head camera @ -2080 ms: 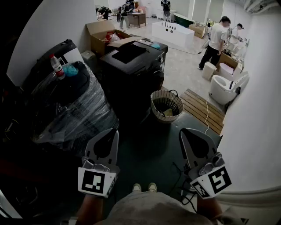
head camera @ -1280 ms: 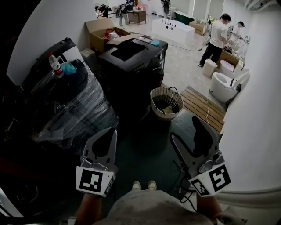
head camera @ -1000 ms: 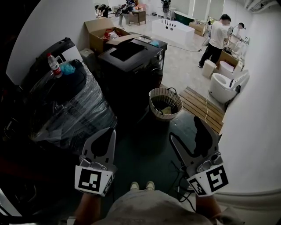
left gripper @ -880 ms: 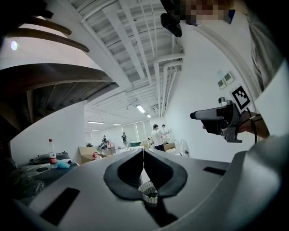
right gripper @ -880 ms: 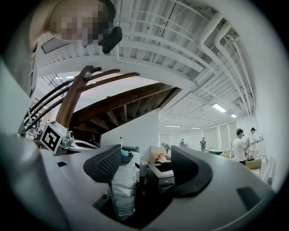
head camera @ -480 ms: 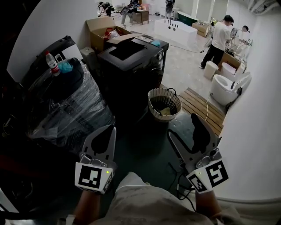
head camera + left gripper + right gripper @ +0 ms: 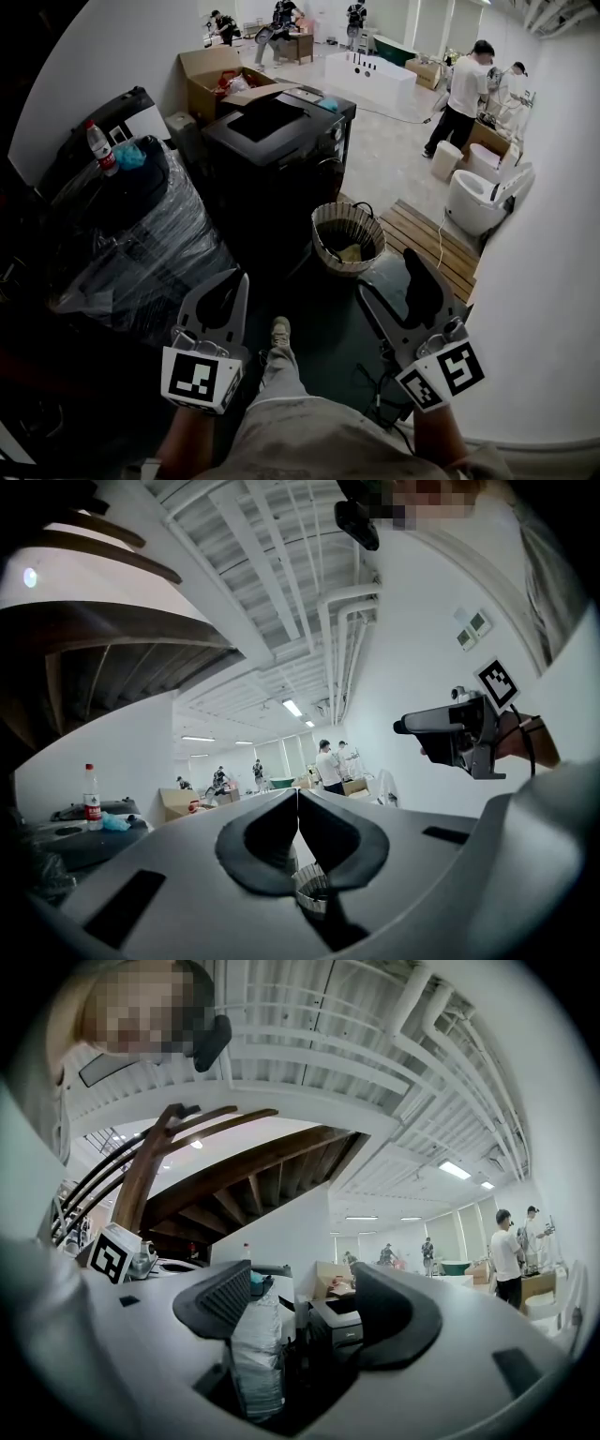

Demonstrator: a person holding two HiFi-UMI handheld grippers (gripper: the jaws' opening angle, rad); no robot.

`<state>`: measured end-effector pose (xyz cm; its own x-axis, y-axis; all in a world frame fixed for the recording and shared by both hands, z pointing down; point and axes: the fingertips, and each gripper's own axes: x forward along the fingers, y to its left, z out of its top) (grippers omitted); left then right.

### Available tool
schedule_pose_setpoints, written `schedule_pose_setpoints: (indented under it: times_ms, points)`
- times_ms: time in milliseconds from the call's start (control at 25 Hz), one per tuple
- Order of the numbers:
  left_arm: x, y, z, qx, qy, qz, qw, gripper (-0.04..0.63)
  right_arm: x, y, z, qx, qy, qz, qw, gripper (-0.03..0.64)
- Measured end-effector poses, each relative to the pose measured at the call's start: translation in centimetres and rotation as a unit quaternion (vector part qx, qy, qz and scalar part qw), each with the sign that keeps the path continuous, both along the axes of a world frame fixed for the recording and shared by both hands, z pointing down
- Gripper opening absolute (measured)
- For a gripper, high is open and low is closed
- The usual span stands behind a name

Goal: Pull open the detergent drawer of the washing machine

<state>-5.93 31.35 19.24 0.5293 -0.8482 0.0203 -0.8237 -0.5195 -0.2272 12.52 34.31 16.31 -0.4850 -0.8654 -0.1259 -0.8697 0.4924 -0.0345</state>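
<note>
Wicker basket [image 7: 348,236] nr wood pallet [image 7: 427,239]; bottle [image 7: 97,148] atop wrapped bundle [image 7: 141,244], toilet [image 7: 478,202] by wall.

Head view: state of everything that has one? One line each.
left claw: shut, empty
right claw: open, empty
washing machine: no drawer seen sticking out
cardboard box: flaps open
basket: upright, something inside
bottle: upright, capped

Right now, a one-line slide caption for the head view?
Left gripper shut and right gripper open, both empty, held short of the black washing machine beyond a wicker basket.
</note>
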Motion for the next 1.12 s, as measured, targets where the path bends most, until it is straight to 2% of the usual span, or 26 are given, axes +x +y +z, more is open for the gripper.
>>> schedule_pose_setpoints:
  times_ms: [120, 360, 520, 640, 840, 1120]
  points:
    - [-0.1, -2.2, 0.6, -0.008, 0.004, 0.002, 1.0000, 0.018, -0.5, -2.4, 0.9, -0.003, 0.000, 0.000, 1.000, 0.337]
    - [-1.1, -8.5, 1.7, -0.012, -0.013, 0.008, 0.9998, 0.018, -1.1, -9.3, 2.7, -0.032, -0.023, 0.005, 0.999, 0.344]
    - [-2.2, -13.5, 2.2, -0.022, -0.014, 0.010, 0.9996, 0.018, -1.9, -14.5, 4.0, -0.066, -0.055, -0.001, 0.996, 0.345]
    - [-3.0, -17.5, 3.1, -0.043, -0.017, 0.011, 0.9988, 0.018, -2.8, -18.8, 5.4, -0.099, -0.087, -0.008, 0.991, 0.345]
    - [-4.2, -24.6, 4.6, -0.070, -0.014, 0.017, 0.9973, 0.018, -4.4, -26.4, 8.2, -0.159, -0.147, -0.018, 0.976, 0.348]
    - [-6.2, -34.7, 8.2, -0.107, -0.026, 0.036, 0.9932, 0.018, -6.6, -37.0, 13.0, -0.234, -0.239, -0.019, 0.942, 0.353]
